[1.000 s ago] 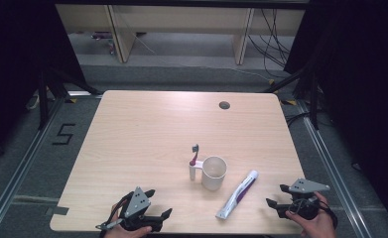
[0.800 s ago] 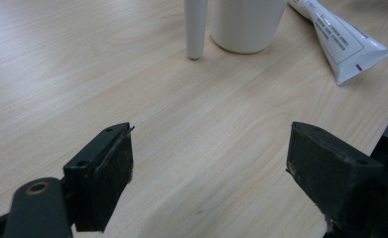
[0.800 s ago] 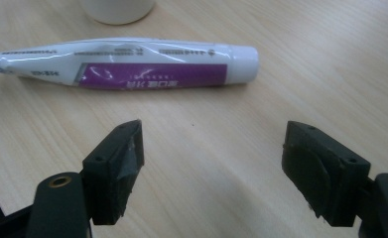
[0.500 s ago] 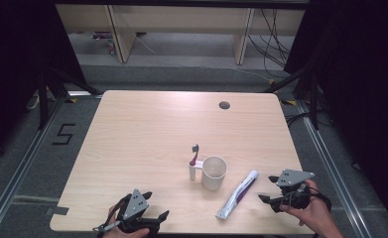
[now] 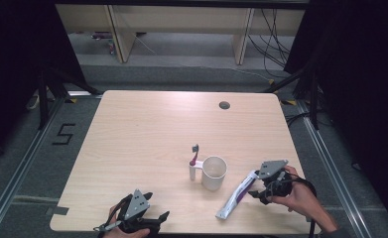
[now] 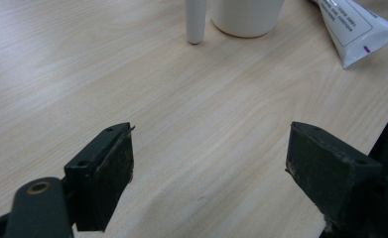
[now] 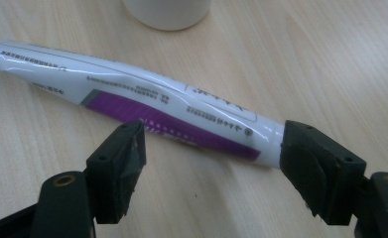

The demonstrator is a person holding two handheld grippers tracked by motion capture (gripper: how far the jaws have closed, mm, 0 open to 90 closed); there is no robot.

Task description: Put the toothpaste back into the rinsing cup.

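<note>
Item: toothpaste tube (image 5: pixel 238 194), white with a purple band and fine print, lying flat on the wooden table (image 5: pixel 147 134) at about 4 o'clock from the white cup (image 5: pixel 214 173), its crimped end toward the near edge.

Right gripper (image 5: pixel 262 191): at the tube's upper end, jaws spread, nothing pinched. The right gripper view places the tube (image 7: pixel 132 106) crosswise just ahead of the two pads, one pad close by its cap end; whether it touches cannot be told.

Left gripper (image 5: pixel 154 223): at the near edge, 7 o'clock from the cup, jaws spread over bare wood.

View differences: the high view alone gives the toothbrush (image 5: pixel 195 161), standing upright just beside the cup at 9 o'clock. The right gripper view gives the tube's print and purple stripe.

Room: the tube lies near the table's near edge; broad open wood spans 10 to 2 o'clock.
</note>
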